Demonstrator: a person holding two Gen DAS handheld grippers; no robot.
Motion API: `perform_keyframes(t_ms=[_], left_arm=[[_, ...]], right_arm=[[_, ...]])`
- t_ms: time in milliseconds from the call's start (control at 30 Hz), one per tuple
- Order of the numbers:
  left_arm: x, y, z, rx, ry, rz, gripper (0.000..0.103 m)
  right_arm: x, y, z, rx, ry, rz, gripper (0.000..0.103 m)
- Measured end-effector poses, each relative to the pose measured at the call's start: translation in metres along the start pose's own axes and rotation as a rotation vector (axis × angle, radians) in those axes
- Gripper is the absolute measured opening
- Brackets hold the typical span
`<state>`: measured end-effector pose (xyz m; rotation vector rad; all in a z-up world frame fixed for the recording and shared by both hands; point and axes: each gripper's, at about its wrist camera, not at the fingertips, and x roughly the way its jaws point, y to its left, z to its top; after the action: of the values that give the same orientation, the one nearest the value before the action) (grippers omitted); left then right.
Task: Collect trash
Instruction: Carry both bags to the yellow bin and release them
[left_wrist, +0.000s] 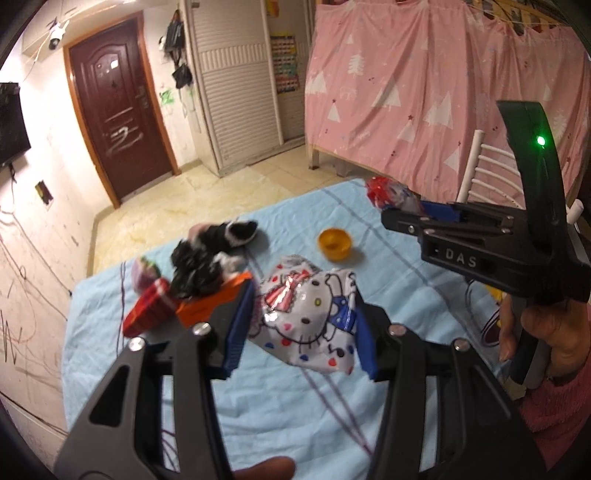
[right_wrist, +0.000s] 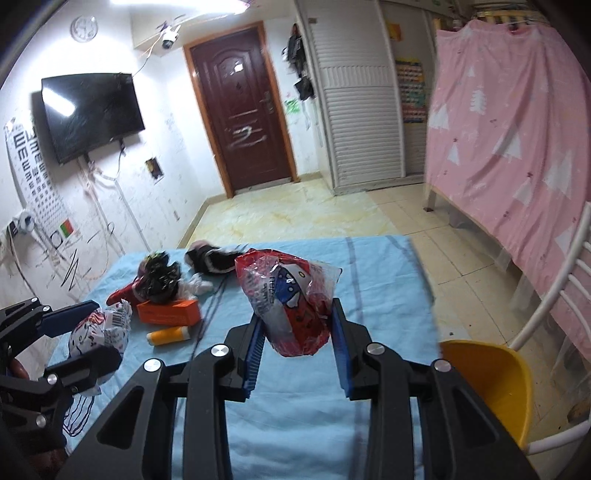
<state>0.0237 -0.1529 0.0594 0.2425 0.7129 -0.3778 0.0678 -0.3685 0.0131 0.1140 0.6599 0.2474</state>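
Each hand-held gripper pinched a wrapper above the tabletop (right_wrist: 295, 424): left hand-held gripper (left_wrist: 301, 325) the white one (left_wrist: 306, 325), right hand-held gripper (right_wrist: 295, 350) the red one (right_wrist: 291, 295). Steady grips should carry both toward the yellow bin (right_wrist: 491, 384), lower right.

Yellow bin (right_wrist: 491, 380): partly behind right gripper frame. Orange box (left_wrist: 207, 306): near end hidden by left gripper's finger. Black-and-white toy (left_wrist: 221, 236) at blue cloth's far edge: blurred, kind unclear.

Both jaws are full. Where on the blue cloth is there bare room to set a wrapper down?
Bare cloth runs from the striped band to the right edge, and along the near edge. The far left is crowded: orange box, yellow bottle, black-and-white toy, black tinsel.
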Motion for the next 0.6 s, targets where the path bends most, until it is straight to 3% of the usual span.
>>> perform_keyframes(t_ms=[600], left_arm=[[0.017,-0.087,0.034,0.122,-0.005,-0.065,0.047]], right_arm=[[-0.062,-0.122,-0.024,0.206,-0.106,-0.106,0.028]])
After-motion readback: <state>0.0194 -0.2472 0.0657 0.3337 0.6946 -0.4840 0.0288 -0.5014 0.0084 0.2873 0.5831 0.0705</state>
